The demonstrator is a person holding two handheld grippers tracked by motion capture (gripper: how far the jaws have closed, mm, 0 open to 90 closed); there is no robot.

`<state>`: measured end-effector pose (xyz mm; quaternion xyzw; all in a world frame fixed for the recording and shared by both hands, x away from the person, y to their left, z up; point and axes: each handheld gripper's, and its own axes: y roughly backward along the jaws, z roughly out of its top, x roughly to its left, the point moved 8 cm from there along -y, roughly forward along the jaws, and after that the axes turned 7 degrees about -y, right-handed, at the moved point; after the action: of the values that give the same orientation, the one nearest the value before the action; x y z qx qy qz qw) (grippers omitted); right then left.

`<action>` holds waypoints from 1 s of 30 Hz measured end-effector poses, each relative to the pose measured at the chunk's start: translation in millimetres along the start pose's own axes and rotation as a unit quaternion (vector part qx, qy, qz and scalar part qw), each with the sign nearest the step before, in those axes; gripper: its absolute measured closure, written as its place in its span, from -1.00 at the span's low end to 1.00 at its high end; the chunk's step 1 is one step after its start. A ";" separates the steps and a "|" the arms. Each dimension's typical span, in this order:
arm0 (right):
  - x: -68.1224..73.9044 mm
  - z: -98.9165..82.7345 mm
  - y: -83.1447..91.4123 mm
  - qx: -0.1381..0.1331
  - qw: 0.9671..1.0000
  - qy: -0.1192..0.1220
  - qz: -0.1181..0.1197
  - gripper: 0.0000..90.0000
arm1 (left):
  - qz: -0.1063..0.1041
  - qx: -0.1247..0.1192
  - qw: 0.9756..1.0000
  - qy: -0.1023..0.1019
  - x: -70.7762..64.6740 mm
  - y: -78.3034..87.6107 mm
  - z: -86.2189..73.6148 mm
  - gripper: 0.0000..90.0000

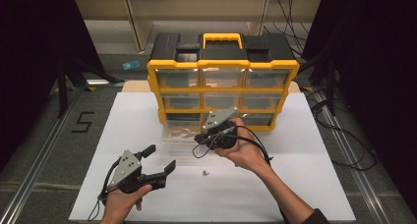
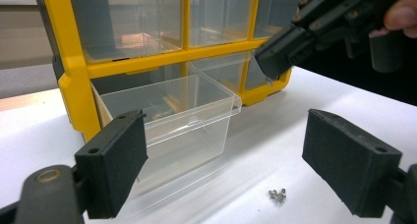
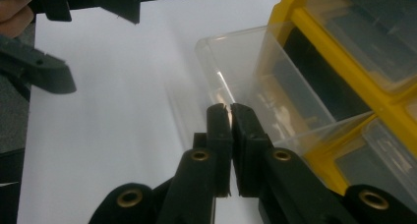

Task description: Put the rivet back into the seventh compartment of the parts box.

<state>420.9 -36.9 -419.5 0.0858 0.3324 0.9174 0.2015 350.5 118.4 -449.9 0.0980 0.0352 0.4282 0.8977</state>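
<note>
Two grippers: left gripper (image 1: 157, 159) wide, empty | right gripper (image 1: 205, 137) pinched at clear drawer (image 2: 167, 121) rim, jaws apparently empty | likely next: collect screws (image 2: 277, 195).

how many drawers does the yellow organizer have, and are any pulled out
9, in three rows of three in the yellow organizer. Eight sit closed; the bottom-left drawer is pulled out onto the white table. The right gripper partly hides the bottom row.

The high view looks forward and down on the white table (image 1: 295, 184). The left gripper view sits low, close behind wide-apart jaws, facing the clear drawer (image 2: 172, 116). The right gripper view looks past nearly touching jaws at that drawer (image 3: 231, 71).
</note>
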 end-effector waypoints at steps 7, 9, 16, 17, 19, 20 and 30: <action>-6.7 14.6 -1.1 -0.004 1.000 0.005 -0.008 0.94 | -0.003 -0.011 1.000 -0.016 1.4 -1.4 2.2 -0.63; -9.6 19.7 -3.2 -0.005 1.000 0.008 -0.014 0.94 | 0.000 -0.009 1.000 -0.006 0.5 -0.9 1.8 -0.63; -16.8 31.4 -14.3 0.000 1.000 0.009 -0.015 0.94 | 0.000 -0.004 0.988 -0.153 19.9 -0.3 7.6 -0.63; -17.2 32.7 -15.8 0.000 1.000 0.008 -0.016 0.94 | -0.003 -0.005 0.999 -0.046 4.6 -0.4 2.1 -0.63; -18.0 35.5 -19.1 -0.002 1.000 0.010 -0.017 0.93 | -0.003 -0.004 0.998 -0.060 6.6 -0.5 2.5 -0.63; -17.8 36.4 -20.2 0.000 1.000 0.009 -0.014 0.94 | -0.003 -0.004 0.998 -0.058 6.5 -0.4 2.4 -0.63; -18.4 44.0 -38.2 0.011 1.000 0.010 -0.011 0.93 | -0.003 -0.005 1.000 -0.003 -1.6 -0.4 1.0 -0.63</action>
<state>462.3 7.2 -410.9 0.0750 0.3451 0.9124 0.2069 350.0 116.8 -449.0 0.0950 0.0303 0.4249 0.8997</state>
